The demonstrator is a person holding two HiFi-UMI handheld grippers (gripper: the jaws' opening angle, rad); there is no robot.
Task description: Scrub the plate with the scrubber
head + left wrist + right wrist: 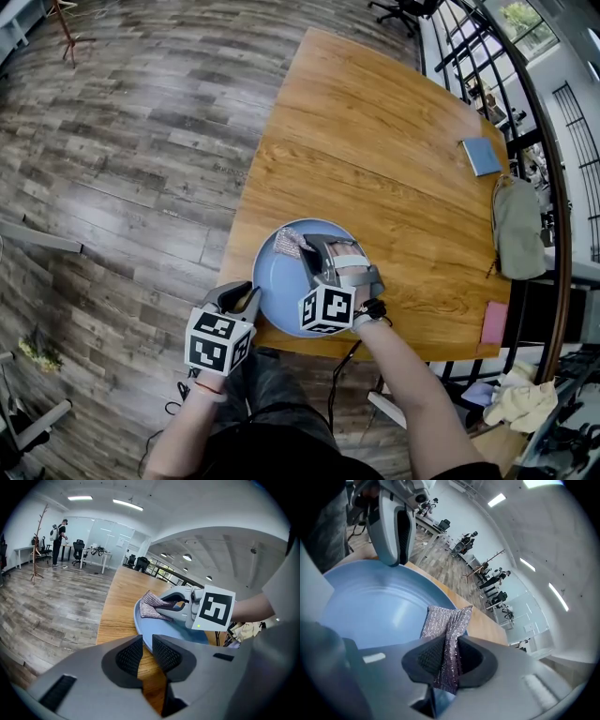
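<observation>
A round blue plate [281, 291] lies on the wooden table [375, 141] close to its near edge. My right gripper [307, 248] reaches over the plate and is shut on the scrubber [289, 244], a silvery mesh cloth. In the right gripper view the scrubber [445, 620] hangs from between the jaws onto the plate [370, 606]. My left gripper [248, 298] is at the plate's left rim. Its jaws are nearly together with the blue rim [147, 637] pinched between them. The left gripper view also shows the scrubber [152, 605] and right gripper [176, 603] over the plate's far side.
Along the table's right side lie a blue notebook [482, 156], a grey bag [518, 228] and a pink card [494, 322]. A black railing [525, 103] runs beyond that edge. Wood flooring lies to the left. A coat stand [37, 550] and a person [58, 536] are far off.
</observation>
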